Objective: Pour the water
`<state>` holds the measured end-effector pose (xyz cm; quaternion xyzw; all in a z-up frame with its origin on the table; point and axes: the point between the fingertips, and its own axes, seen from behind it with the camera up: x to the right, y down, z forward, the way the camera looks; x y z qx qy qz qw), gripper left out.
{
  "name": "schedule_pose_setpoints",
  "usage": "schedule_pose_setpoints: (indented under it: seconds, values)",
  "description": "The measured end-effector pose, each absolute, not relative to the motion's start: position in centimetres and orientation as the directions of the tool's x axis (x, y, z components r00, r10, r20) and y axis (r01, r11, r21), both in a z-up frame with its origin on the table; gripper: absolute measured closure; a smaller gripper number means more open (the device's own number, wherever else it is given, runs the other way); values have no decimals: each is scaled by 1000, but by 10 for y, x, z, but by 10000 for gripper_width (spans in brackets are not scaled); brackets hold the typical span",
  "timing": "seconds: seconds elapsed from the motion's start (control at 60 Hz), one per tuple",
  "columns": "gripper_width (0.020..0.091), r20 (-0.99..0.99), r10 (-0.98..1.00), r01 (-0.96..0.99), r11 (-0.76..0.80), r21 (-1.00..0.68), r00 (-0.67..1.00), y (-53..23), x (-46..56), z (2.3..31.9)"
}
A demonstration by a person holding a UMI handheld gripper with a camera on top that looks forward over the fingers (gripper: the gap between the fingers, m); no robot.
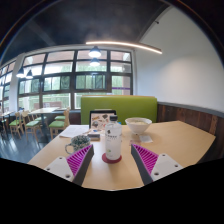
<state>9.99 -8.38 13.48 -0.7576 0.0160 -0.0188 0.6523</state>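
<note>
A clear water bottle with a white label stands upright on a dark red coaster on the wooden table. My gripper is open, its purple pads flanking the near side of the coaster. The bottle stands just ahead of the fingertips, with a gap on each side. A white bowl sits further back on the table to the right of the bottle. A grey mug stands left of the bottle, close to the left finger.
A tablet or menu stand is upright behind the bottle. Papers lie at the table's far left. A green bench back runs behind the table, with windows and more tables and chairs to the left.
</note>
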Motion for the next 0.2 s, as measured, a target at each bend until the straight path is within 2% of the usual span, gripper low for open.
schedule_pose_setpoints:
  seconds: [0.2]
  values:
    - [270, 1, -39, -5, -165, -986, 999, -109, 97, 128]
